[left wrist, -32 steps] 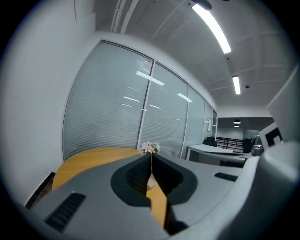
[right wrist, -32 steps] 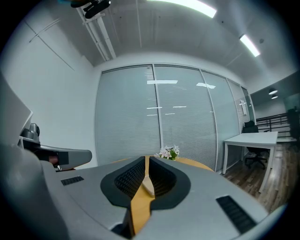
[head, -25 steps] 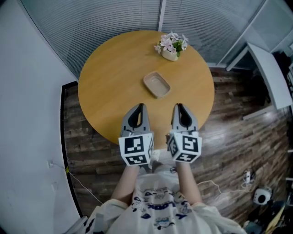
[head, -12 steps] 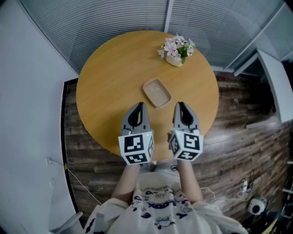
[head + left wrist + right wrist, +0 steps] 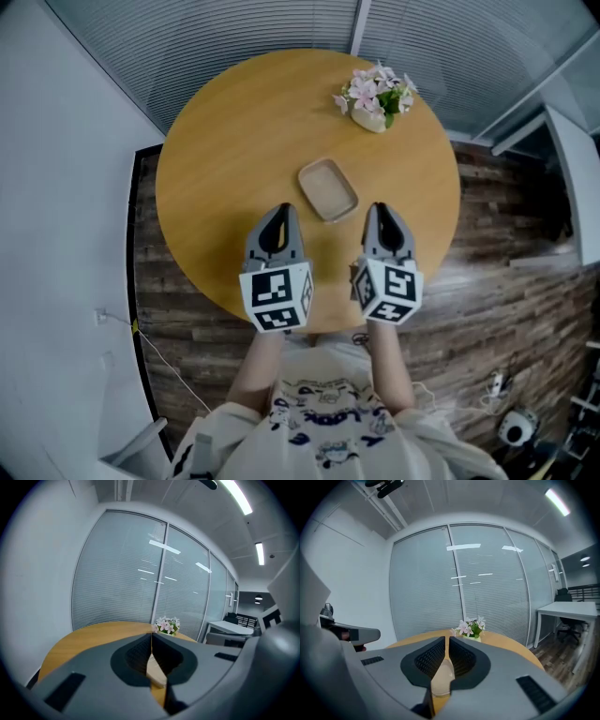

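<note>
Both tools hover over the near edge of the round worktop (image 5: 220, 141), side by side, pointing far. L tool (image 5: 282, 212): jaws closed, tips meeting, nothing between them. R tool (image 5: 380, 208): jaws closed too, at most a hairline slit at the tips, nothing held.

Nearest thing is the dish (image 5: 327, 190), a small shallow beige tray w/ rounded corners. It sits near mid worktop, just far of the tool tips and between the two, a bit closer to the R tool, and is set at a slant. It looks empty and touches neither tool. In both gripper views it shows low through the gap behind the tips.

Handling (judged): prob light, stiff, plastic or ceramic, can't tell which. The smooth wood under it means it likely slides if nudged from the side. The low thin rim gives little to bite on. Best hold is prob a pinch on the rim wall, one jaw inside and one outside, on a long side rather than a rounded corner. If ceramic, it could chip if dropped.

Flowers (image 5: 377, 94) in a small pot stand at the far right of the worktop, well apart from the dish.
</note>
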A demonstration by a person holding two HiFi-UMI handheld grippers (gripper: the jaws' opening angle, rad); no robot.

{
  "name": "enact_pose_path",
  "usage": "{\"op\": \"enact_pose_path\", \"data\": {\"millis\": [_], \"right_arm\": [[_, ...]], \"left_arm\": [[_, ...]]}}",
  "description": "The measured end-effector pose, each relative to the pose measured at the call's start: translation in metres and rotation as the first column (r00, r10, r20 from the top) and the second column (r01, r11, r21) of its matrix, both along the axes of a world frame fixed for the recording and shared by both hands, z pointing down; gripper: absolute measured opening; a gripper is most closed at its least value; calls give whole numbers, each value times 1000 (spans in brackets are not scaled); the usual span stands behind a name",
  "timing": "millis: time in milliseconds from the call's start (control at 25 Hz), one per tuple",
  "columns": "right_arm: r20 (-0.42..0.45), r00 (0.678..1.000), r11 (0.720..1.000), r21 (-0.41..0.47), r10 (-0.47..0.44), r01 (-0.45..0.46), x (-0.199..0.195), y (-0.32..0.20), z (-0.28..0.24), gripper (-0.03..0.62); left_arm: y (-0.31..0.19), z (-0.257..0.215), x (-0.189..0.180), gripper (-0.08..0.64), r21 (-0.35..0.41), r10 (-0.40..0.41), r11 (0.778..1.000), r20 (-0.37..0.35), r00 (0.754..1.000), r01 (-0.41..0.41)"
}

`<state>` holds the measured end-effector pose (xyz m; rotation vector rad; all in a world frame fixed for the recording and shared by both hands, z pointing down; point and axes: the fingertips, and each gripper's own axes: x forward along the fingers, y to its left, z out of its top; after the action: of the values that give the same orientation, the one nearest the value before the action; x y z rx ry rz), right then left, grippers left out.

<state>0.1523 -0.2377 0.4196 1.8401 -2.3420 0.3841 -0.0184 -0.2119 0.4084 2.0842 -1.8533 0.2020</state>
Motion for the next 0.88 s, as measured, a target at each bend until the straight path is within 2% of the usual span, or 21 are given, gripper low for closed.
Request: {"op": "enact_pose_path", "data": {"millis": [520,880], "right_arm": [[-32,998,994,-89,61,-64,10,-35,37,28],[-52,996,983,-162,74,-82,9,-53,68,28]], "left_arm": [[-45,33,-6,6,-85,35,996,-12,999,-36],[-69,69,-14,6,-178,49,983,-10,999,-50]]}}
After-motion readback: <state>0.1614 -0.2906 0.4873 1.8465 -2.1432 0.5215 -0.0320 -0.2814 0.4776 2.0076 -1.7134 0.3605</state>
